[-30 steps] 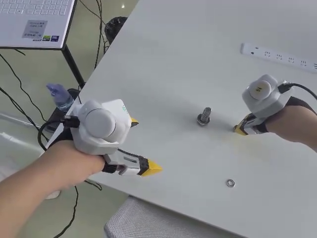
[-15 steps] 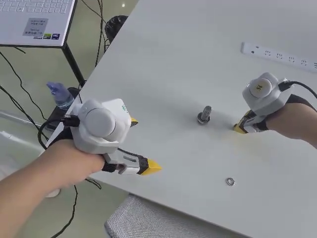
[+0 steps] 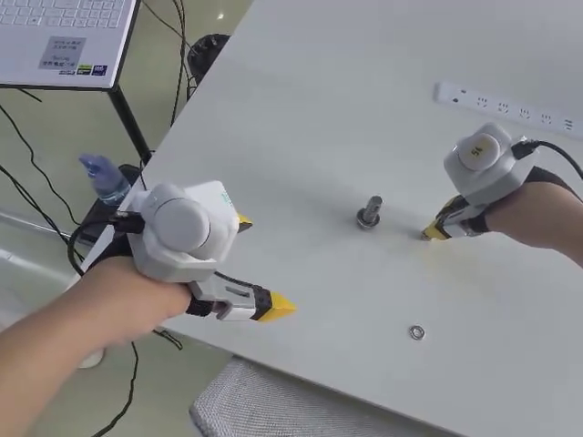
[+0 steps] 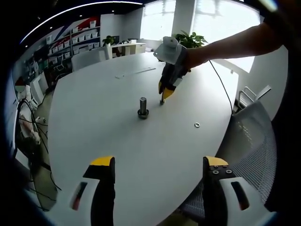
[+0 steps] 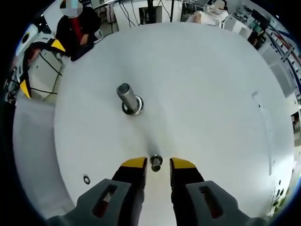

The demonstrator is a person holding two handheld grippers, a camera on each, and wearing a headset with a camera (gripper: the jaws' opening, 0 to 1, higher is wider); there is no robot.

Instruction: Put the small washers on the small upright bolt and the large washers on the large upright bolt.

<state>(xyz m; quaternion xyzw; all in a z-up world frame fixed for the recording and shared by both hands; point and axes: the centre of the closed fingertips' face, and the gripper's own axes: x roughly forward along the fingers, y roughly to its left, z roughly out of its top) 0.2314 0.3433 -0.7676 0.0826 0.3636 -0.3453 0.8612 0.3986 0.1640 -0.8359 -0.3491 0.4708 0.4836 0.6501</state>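
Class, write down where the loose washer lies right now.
In the head view the loose washer lies flat on the white table near its front edge, nearer the person than the large bolt and the right gripper.

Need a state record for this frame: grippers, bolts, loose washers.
left gripper: open wide, holding nothing, near the table's front edge
right gripper: jaws slightly apart, flanking the small bolt
small bolt: upright between the right jaw tips, thin gaps on both sides
large bolt: upright mid-table, apart from both grippers; washers on it cannot be told
loose washer: flat on the table, apart from both bolts
power strip: far side of the table
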